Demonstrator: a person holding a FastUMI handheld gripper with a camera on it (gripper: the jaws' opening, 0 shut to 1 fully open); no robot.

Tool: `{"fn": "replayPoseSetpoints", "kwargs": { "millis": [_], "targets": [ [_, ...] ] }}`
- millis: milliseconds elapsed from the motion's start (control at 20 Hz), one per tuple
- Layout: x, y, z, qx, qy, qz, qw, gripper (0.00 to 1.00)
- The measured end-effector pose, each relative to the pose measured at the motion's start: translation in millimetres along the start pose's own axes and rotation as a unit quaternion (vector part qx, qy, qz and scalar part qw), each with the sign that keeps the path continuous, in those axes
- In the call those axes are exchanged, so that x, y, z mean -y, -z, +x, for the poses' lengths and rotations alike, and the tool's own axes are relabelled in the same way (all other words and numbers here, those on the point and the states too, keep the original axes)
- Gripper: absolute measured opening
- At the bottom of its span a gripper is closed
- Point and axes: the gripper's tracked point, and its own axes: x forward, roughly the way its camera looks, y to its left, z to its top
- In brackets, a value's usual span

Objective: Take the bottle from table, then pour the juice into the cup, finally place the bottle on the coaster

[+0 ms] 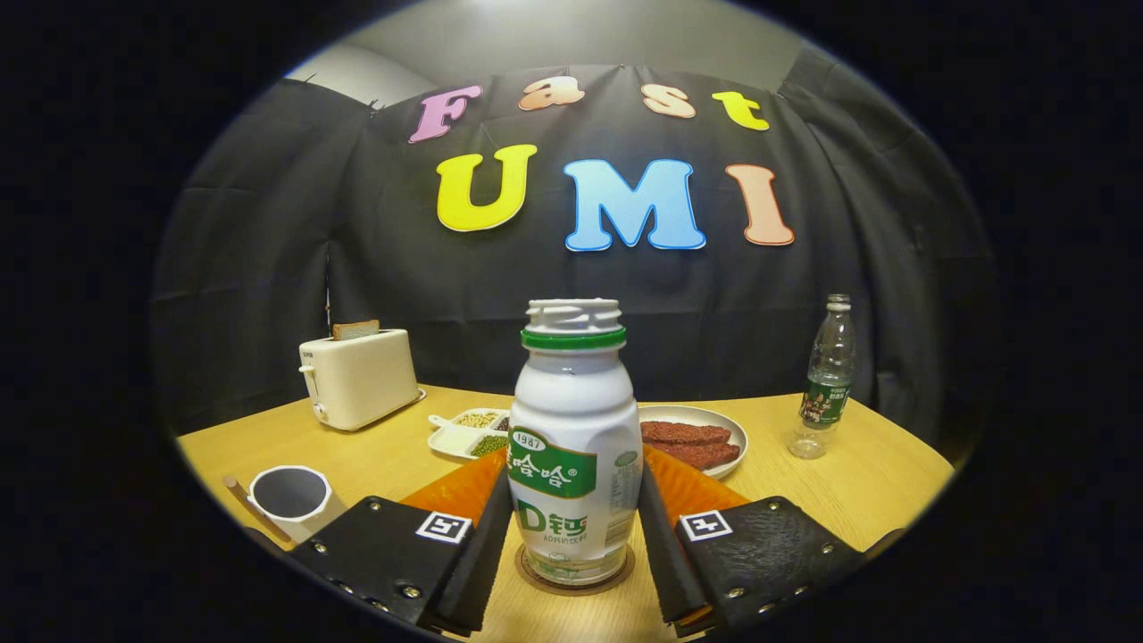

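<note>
Gripper view: a wooden table (857, 487) in a booth hung with black cloth, seen from low over the tabletop.
Bottle: a white drink bottle (573, 446) with a green neck ring and green label stands upright between the two fingers, its threaded mouth uncapped.
Coaster: a round brown coaster (576, 582) lies under the bottle's base, its rim showing on both sides and in front.
Gripper: the gripper (574, 545) has its black fingers set on either side of the bottle's lower body; the pads sit close against its sides, but whether both press on it or a thin gap remains cannot be told.
Fingers: the left finger (473, 558) and the right finger (674, 554) each carry a square black-and-white marker on top.
Cup: a white cup (290, 500) with a dark inside stands to the left of the left finger, near the table's front edge, well apart from the bottle.
Toaster: a cream toaster (359, 377) with a slice in its slot sits at the back left.
Dishes: a divided white dish of beans (469, 431) lies behind the bottle to the left; a white plate (692, 442) with reddish-brown slices lies behind it to the right.
Far right: a clear plastic water bottle (826, 379) stands upright near the table's right edge.
</note>
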Motion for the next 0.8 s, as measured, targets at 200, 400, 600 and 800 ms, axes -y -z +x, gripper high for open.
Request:
{"fn": "replayPoseSetpoints", "kwargs": {
  "millis": [200,400,600,800],
  "targets": [
    [2,8,6,-0.009,0.003,-0.004,1.0,0.7],
    [1,10,10,-0.01,0.004,-0.008,1.0,0.7],
    [4,9,12,-0.01,0.006,-0.009,1.0,0.7],
    [-1,14,14,-0.012,0.006,-0.012,1.0,0.7]
  ]
}}
